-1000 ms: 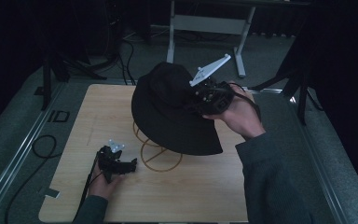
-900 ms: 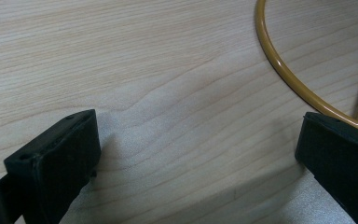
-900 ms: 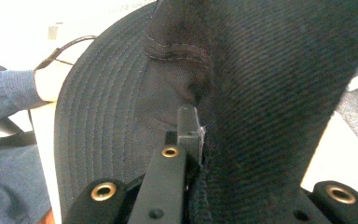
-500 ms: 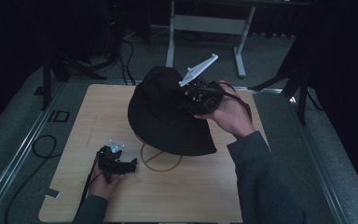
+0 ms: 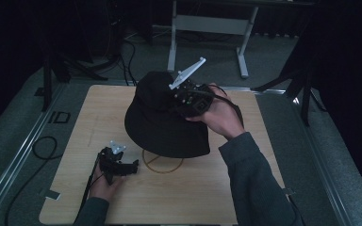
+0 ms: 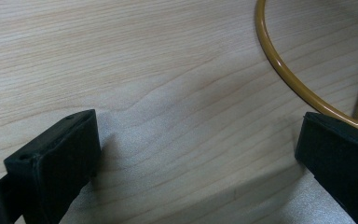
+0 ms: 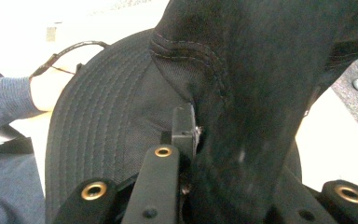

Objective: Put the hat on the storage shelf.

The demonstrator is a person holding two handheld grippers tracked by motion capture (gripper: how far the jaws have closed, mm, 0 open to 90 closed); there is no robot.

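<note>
Two grippers work this light wooden tabletop (image 5: pixel 245 188), and the nearer one is idle. The left gripper (image 5: pixel 131 165) rests low at the front of the table, its jaws standing wide apart with bare wood between them in the left gripper view, and it sits where it sat a second ago. Just beyond it lies the round yellow wire base (image 6: pixel 279 70) of a hat stand, one jaw almost at the ring.

Farther back, the right gripper (image 5: pixel 181 100) has the black fabric bucket hat (image 5: pixel 160 127) pinched at the crown; in the right gripper view the jaws are clamped on a thick fold of cloth (image 7: pixel 242 154), with the stitched brim (image 7: pixel 98 135) spreading off to the side. Those jaws have just been opening slightly, though fabric is still between them and the hat is still carried.

Over the last second the hat has travelled toward the left of the high view and sunk a little, so it now covers the upright of the stand, leaving only the front arc of the ring (image 5: pixel 162 168) showing. That suggests the hat is being settled onto the stand and that release is close.
</note>
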